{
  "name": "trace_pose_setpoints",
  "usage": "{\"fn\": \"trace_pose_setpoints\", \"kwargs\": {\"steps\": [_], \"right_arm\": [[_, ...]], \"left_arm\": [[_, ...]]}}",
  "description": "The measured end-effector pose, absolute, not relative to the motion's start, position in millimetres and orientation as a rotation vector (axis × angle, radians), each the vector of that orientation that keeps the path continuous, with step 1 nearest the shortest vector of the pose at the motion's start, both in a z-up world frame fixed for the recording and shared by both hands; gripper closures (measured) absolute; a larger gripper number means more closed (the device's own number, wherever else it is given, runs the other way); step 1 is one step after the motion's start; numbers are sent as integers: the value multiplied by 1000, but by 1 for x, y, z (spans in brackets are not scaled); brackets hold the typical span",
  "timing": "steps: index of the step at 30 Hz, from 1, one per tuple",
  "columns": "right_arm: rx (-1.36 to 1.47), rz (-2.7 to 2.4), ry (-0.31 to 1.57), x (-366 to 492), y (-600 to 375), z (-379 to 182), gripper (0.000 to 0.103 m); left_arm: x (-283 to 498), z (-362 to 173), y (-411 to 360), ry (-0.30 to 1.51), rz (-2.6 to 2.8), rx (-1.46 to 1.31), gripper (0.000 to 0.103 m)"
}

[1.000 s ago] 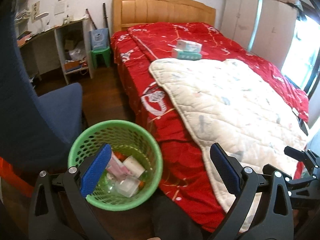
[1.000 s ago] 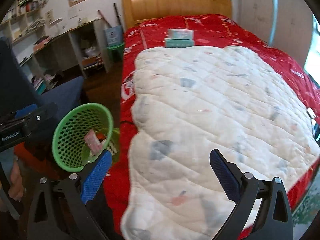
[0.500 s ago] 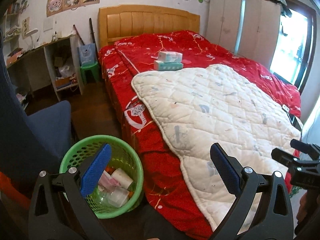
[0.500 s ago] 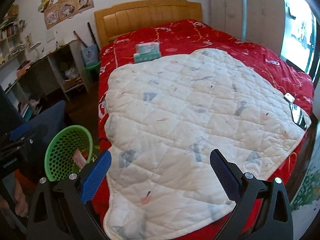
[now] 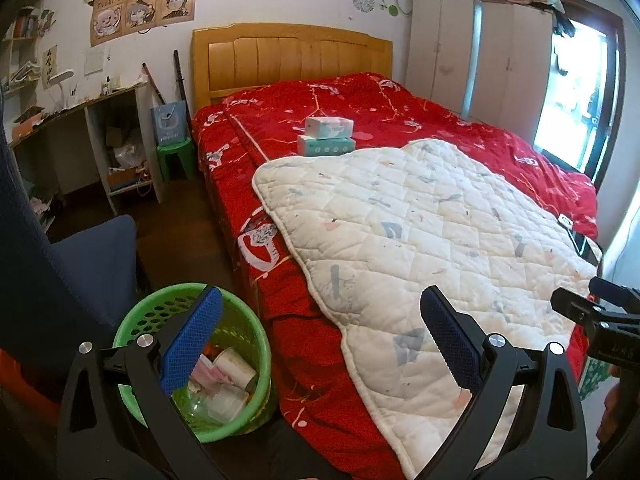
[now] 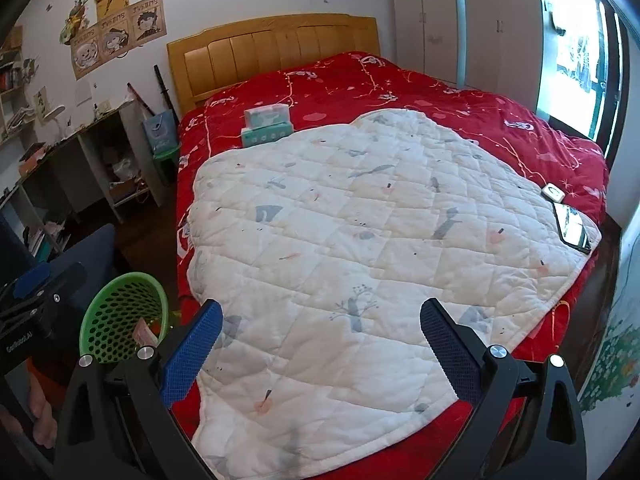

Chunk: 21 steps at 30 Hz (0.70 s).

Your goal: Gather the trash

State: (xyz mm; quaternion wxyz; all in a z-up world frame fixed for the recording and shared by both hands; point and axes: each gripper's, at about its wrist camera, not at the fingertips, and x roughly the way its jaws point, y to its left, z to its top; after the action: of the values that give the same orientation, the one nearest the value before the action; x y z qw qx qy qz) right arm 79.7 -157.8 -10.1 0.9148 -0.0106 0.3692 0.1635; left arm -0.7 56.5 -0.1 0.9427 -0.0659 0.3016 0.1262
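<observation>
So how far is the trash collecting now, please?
Done: the green bin beside the bed already holds cups and a clear bottle. In hand: nothing; the left gripper and right gripper are both open and empty. Left: no loose trash shows on the white quilt; only tissue packs and a phone lie on the bed, so it looks nearly finished.

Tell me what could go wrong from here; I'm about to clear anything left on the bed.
The phone and small white device on the quilt's edge are not trash and might get grabbed by mistake or knocked to the floor. The same goes for the stacked tissue packs. The green basket stands close beside the bed and could be tipped over.
</observation>
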Motion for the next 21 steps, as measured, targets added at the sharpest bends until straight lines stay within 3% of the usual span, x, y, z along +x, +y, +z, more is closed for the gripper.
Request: {"fn": "trace_pose_setpoints", "kwargs": {"steps": [21], "right_arm": [[-17, 325, 749, 79, -163, -12, 7]], "left_arm": [[-3, 0, 52, 600, 283, -133, 5]]}}
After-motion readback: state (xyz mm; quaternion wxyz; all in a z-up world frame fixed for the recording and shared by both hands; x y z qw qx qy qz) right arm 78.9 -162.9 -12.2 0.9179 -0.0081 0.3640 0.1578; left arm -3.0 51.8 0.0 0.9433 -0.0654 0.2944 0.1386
